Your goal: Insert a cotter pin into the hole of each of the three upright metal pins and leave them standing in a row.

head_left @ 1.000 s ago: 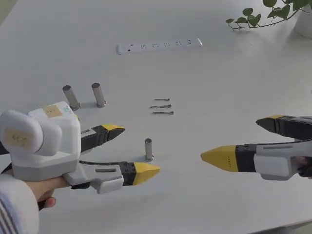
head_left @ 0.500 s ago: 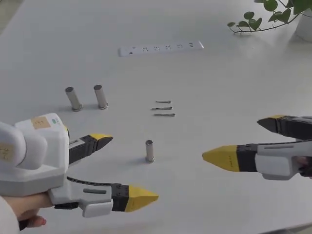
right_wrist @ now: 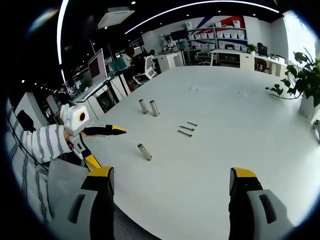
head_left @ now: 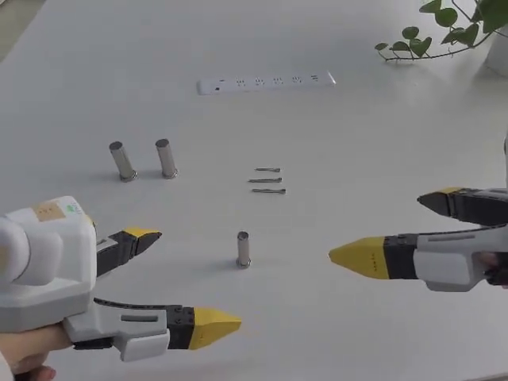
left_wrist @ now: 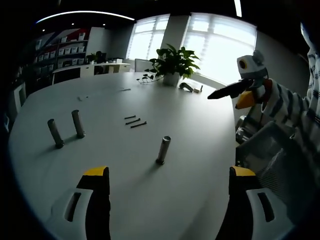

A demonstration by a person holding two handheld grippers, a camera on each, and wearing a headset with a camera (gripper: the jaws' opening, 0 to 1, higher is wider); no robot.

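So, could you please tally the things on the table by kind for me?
Metal pins: 3
Cotter pins: 3
Power strip: 1
Plant: 1
Total: 8

Nothing on this bench can actually be read. The small tan paper sticker [head_left: 48, 211] on the white plastic housing of the left gripper [head_left: 190, 278] carries a faint green mark (too blurred to make out). The long white power strip [head_left: 266, 82] shows no legible lettering either.
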